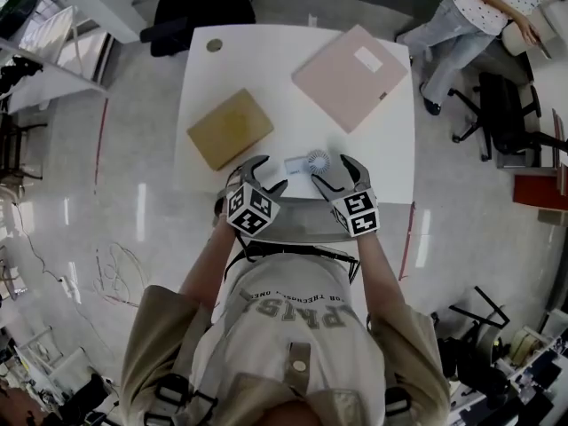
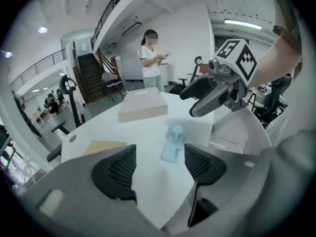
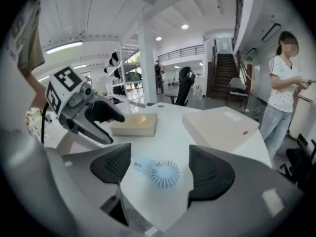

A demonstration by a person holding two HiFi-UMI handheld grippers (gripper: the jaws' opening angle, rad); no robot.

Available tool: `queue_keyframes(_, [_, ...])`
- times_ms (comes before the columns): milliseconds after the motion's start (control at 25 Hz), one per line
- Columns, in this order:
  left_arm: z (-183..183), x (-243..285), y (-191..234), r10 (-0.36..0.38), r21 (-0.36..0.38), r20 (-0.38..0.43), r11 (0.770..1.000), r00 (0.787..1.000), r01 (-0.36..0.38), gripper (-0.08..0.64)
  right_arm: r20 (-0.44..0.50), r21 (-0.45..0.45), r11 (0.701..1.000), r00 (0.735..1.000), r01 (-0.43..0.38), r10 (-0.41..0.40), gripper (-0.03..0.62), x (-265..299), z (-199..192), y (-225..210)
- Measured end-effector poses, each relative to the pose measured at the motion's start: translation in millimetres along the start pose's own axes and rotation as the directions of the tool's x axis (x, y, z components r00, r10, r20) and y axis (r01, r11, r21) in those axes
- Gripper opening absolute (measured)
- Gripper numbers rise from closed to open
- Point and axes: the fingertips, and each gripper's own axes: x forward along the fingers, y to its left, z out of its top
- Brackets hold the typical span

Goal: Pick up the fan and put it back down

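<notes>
Your left hand-held gripper (image 1: 266,177) and right hand-held gripper (image 1: 335,174) both gape wide and empty, flanking at 8 and 4 o'clock the small pale-blue plastic fan (image 1: 311,161) lying flat near the 6 o'clock edge of the white bench (image 1: 266,69).

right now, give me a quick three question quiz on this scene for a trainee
1. True or false: the fan lies on the table, gripped by nothing.
2. How many flat boxes lie on the table? A one, B two, C three.
3. Fill in: the left gripper and right gripper both have jaws ___.
Key: 1 true; 2 B, the tan box and pink box; 3 open.
</notes>
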Motion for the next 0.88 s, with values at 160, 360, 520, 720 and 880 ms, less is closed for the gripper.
queue_keyframes(160, [19.7,-26.6,22.5,0.127,-0.09,0.116,0.989,0.985,-0.117,0.314,0.157,0.064,0.992,0.98,0.113,-0.122,0.356,-18.2,40.5,-12.2])
queue_keyframes(360, [56.6,-69.7,45.3,0.256,-0.257,0.276,0.948,0.926,-0.185,0.313,0.298,0.115,0.975,0.93,0.189,-0.215,0.349,-42.1,84.2,-14.2])
queue_keyframes(520, [86.5,-105.1,57.8,0.363,-0.324,0.391,0.915,0.846,-0.242,0.292,0.398,0.054,0.971,0.887,0.232,-0.234,0.289,-61.0,118.8,-4.6])
queue_keyframes(720, [116.4,-147.2,69.3,0.489,-0.34,0.5,0.87,0.715,-0.357,0.211,0.502,-0.04,0.953,0.831,0.301,-0.241,0.204,-82.9,155.6,6.6])
queue_keyframes(880, [136.2,-175.4,78.6,0.56,-0.375,0.56,0.829,0.611,-0.416,0.165,0.566,-0.04,0.941,0.784,0.335,-0.255,0.139,-99.2,185.0,12.6])
